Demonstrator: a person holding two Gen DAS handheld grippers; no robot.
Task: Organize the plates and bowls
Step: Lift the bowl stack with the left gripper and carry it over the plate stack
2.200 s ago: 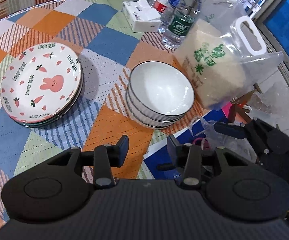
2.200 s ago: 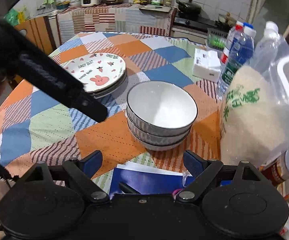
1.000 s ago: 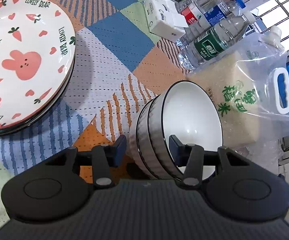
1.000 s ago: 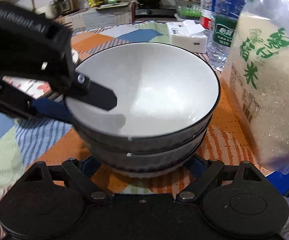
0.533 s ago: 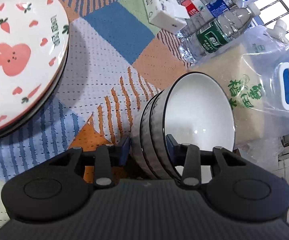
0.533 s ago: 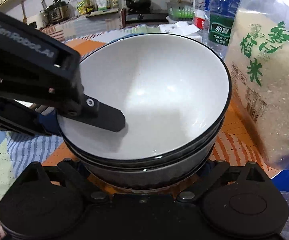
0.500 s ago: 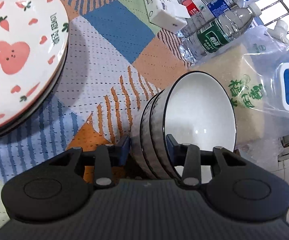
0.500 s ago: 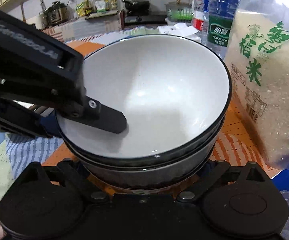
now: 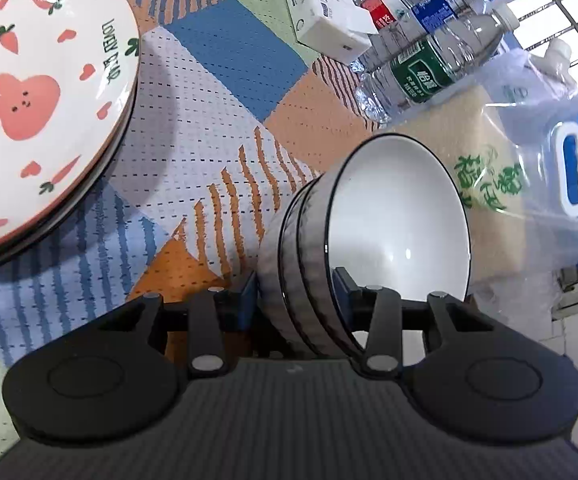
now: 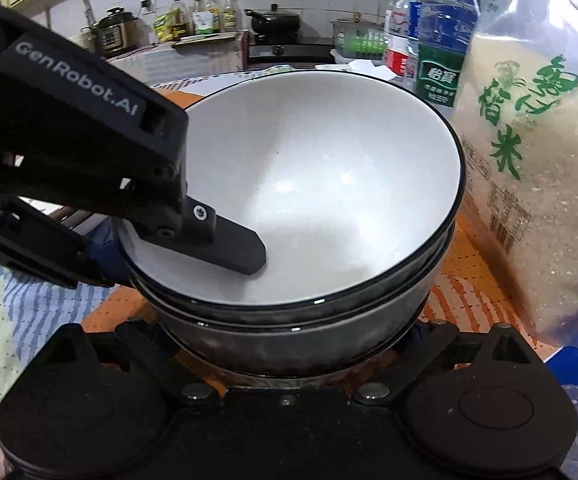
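the left gripper (image 9: 295, 294) clamps the near wall of a stack of bowls (image 9: 369, 240) at lower centre of the left wrist frame, one finger pressed against the ribbed grey outside and the other lying inside the white hollow of the top bowl, the jaws narrowed onto the rims. the stack sits on a patchwork tablecloth (image 9: 217, 132) of blue, orange and white squares. in the right wrist frame the same stack of bowls (image 10: 329, 184) fills the centre, with the left gripper's inner finger (image 10: 225, 246) resting on the white inside at centre left. the right gripper (image 10: 289, 334) sits low behind the stack, its fingers spread wide to either side of the bowls' base; whether the pads touch the bowls cannot be told. at upper left of the left wrist frame lies a stack of plates (image 9: 29, 112) printed with a pink rabbit, well apart from the bowls. a bag of rice (image 9: 501, 184) stands just beside the bowls at right, with water bottles (image 9: 421, 68) and a white box (image 9: 325, 28) along the top.
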